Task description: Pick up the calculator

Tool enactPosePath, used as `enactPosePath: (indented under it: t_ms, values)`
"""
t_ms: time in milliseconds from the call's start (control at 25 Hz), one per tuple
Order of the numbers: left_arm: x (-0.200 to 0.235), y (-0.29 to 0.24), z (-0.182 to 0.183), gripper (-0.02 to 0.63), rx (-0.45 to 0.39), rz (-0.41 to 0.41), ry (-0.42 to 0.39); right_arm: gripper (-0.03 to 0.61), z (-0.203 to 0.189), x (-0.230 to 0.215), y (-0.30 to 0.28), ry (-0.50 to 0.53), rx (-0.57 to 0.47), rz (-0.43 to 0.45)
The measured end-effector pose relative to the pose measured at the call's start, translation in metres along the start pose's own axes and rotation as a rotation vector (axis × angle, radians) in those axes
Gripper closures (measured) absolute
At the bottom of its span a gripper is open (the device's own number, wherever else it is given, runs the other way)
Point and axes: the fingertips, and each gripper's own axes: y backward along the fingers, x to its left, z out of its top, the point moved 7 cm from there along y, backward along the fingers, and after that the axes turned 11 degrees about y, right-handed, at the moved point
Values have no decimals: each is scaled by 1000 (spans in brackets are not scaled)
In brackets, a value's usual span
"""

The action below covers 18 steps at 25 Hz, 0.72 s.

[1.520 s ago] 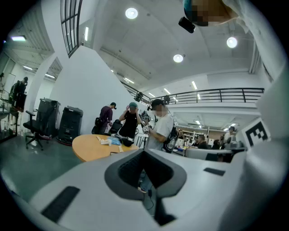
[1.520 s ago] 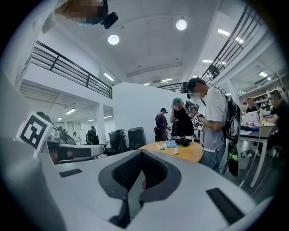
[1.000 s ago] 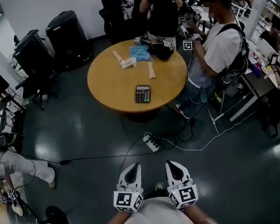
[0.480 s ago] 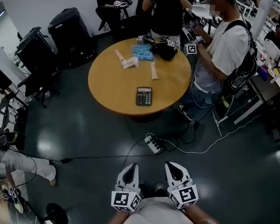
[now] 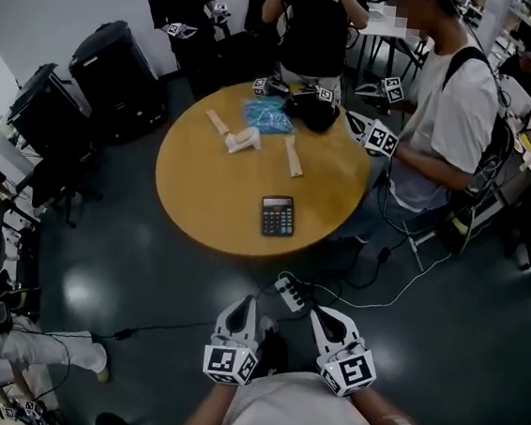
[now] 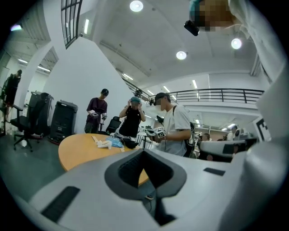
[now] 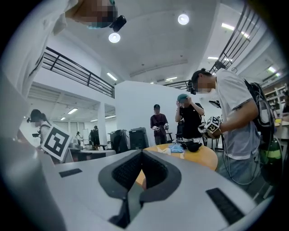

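The black calculator (image 5: 277, 216) lies flat on the round wooden table (image 5: 201, 200), near the edge closest to me. Both grippers are held low in front of my body, over the dark floor and well short of the table. My left gripper (image 5: 244, 303) is shut with nothing in it. My right gripper (image 5: 320, 314) is also shut and empty. In the left gripper view the jaws (image 6: 143, 152) meet at a point and aim at the table (image 6: 79, 151). The right gripper view has its closed jaws (image 7: 142, 152) level with the table (image 7: 205, 155). In both gripper views the calculator is hidden.
A white power strip (image 5: 290, 292) and cables lie on the floor between me and the table. A person in a white shirt (image 5: 454, 123) stands at the table's right, others at its far side. Wooden blocks (image 5: 293, 155) and a blue bag (image 5: 266, 114) lie on it. Black cases (image 5: 120, 74) stand left.
I have walked toward the table, so it and the calculator sit nearer and larger in the head view. Both grippers came forward with me, still shut.
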Motion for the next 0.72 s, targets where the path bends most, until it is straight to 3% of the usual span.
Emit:
enactPosePath:
  t_ms: [160,360,720]
  values:
    - [56,-65,21,609,45,-74,-42,565,15,-8,-57,6,1,-29]
    - [115,-143,33,609,83,-86,-67,565,26,-22,-107,-10,15,-48]
    - [150,-244,-4,609,167,-116,-31,565,0,-59,-156,-56,101,-39]
